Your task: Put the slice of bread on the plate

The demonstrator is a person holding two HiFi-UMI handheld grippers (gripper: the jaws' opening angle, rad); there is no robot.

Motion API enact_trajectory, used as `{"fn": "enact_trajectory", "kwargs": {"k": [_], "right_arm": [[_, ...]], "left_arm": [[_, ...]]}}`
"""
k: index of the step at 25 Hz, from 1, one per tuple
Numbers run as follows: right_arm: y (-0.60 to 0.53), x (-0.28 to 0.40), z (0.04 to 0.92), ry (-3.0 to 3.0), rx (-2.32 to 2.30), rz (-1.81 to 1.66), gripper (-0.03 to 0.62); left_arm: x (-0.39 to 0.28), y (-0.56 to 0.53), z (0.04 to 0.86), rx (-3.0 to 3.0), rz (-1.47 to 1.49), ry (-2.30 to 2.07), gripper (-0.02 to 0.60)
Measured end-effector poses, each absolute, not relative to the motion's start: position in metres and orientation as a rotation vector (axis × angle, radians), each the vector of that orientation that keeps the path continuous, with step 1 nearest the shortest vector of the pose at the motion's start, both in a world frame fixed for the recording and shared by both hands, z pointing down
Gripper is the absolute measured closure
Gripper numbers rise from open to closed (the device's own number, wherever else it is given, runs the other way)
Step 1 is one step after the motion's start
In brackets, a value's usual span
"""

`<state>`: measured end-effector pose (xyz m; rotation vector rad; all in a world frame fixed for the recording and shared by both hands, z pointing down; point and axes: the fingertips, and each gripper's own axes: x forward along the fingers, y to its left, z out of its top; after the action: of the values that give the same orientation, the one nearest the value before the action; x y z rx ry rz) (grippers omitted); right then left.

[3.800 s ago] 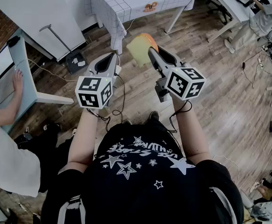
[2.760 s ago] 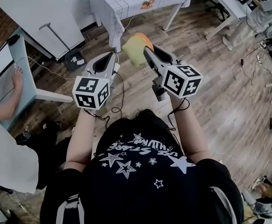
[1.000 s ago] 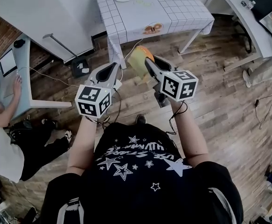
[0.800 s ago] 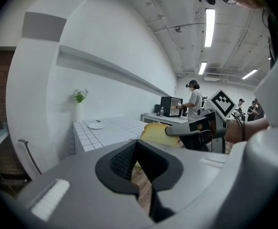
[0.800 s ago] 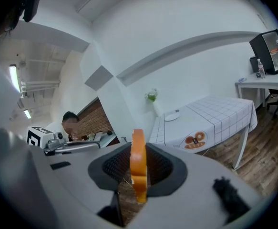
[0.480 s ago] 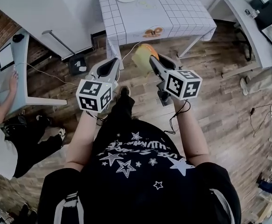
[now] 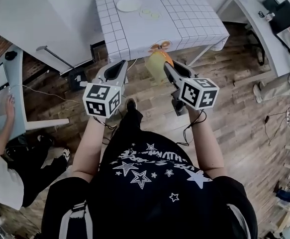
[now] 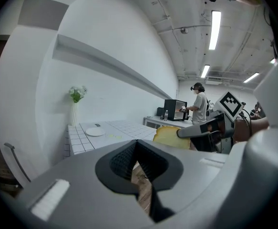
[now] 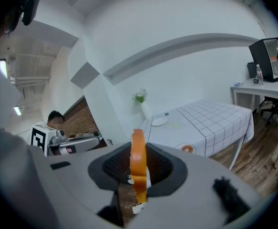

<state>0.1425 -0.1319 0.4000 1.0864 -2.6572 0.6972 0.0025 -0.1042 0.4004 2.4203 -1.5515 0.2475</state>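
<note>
A slice of bread (image 7: 157, 65) with an orange crust stands on edge in my right gripper (image 7: 166, 65), which is shut on it above the wooden floor. In the right gripper view the slice (image 9: 138, 163) shows edge-on between the pads. My left gripper (image 7: 120, 63) is level with it on the left, shut and holding nothing; in its own view the bread (image 8: 169, 136) shows to the right. The white plate (image 7: 129, 4) lies at the far left of the checked table (image 7: 184, 19) ahead, also seen as a plate (image 8: 95, 132) and plate (image 9: 159, 121).
A vase with flowers (image 8: 76, 109) stands behind the plate at the table's far corner. An orange item (image 7: 159, 46) hangs at the table's near edge. A seated person (image 7: 0, 133) is at a desk on the left. Another desk (image 7: 254, 14) is on the right.
Both grippers have moved forward toward the checked table, the bread still in the right one. The table and plate now show nearer and lower in the head view.
</note>
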Motion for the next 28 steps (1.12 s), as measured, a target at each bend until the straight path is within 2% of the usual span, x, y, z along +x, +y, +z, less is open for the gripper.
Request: {"fn": "enact_trajectory", "kwargs": {"k": [13, 22, 28], "right_arm": [[-0.249, 0.086, 0.412, -2.602, 1.067, 0.743, 0.499], [-0.284, 0.061, 0.423, -2.575, 1.028, 0.737, 0.499], [-0.336, 0.034, 0.417, -2.535, 1.075, 0.736, 0.499]], "left_arm": [[-0.058, -0.216, 0.414, 2.357, 0.237, -1.559, 0.574], [-0.074, -0.242, 0.435, 2.321, 0.234, -1.533, 0.574], [-0.111, -0.296, 0.433, 2.325, 0.218, -1.503, 0.574]]}}
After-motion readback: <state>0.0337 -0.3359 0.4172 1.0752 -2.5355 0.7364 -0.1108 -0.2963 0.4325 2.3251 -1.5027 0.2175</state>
